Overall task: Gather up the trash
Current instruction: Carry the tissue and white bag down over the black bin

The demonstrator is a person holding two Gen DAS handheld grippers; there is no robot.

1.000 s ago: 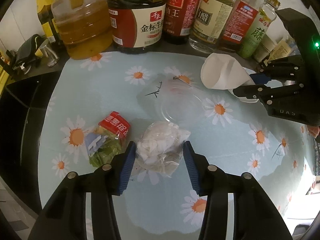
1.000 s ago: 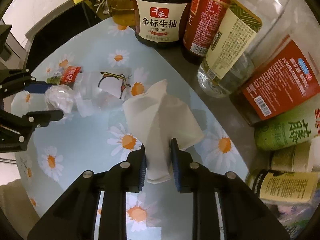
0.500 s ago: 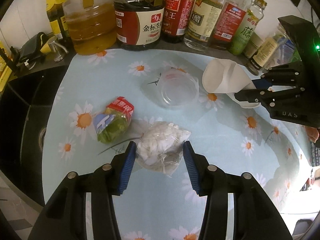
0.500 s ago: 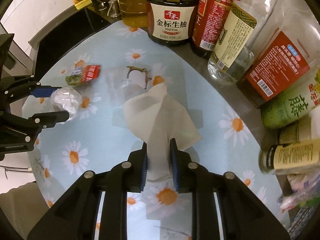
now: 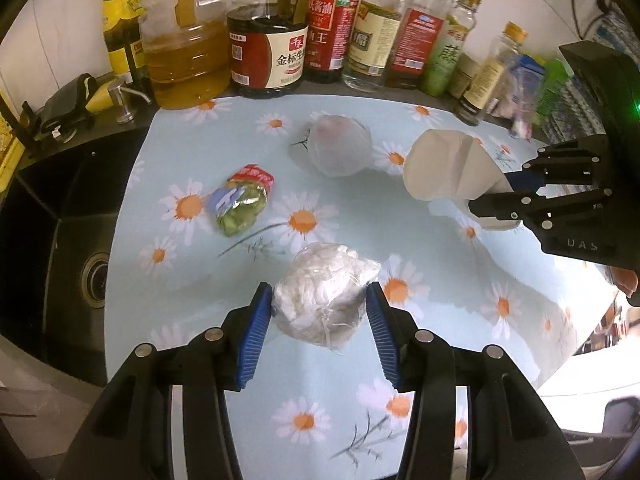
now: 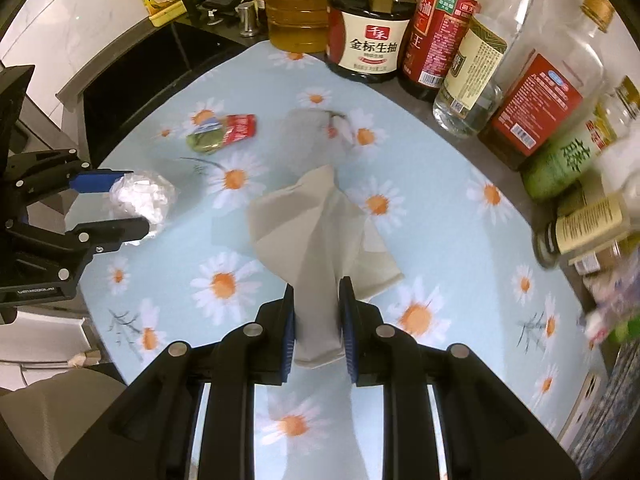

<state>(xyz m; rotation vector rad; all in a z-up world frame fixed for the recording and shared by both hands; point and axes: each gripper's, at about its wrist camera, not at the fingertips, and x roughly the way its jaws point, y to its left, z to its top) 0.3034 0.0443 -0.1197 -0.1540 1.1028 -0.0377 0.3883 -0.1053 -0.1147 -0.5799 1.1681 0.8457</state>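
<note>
A daisy-print cloth [image 5: 360, 208] covers the counter beside a black sink [image 5: 60, 240], apparently under white tiled walls [image 6: 80, 20].

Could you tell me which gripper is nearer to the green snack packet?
Left. The left gripper, holding the plastic wad, is beside the green snack packet; the right gripper is farther away.

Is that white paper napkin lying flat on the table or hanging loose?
Hanging loose. The right gripper pinches one end of the napkin, and the rest droops in folds above the tablecloth.

Dim, warm indoor light; fisheye bends edges, right side motion-blurred.
</note>
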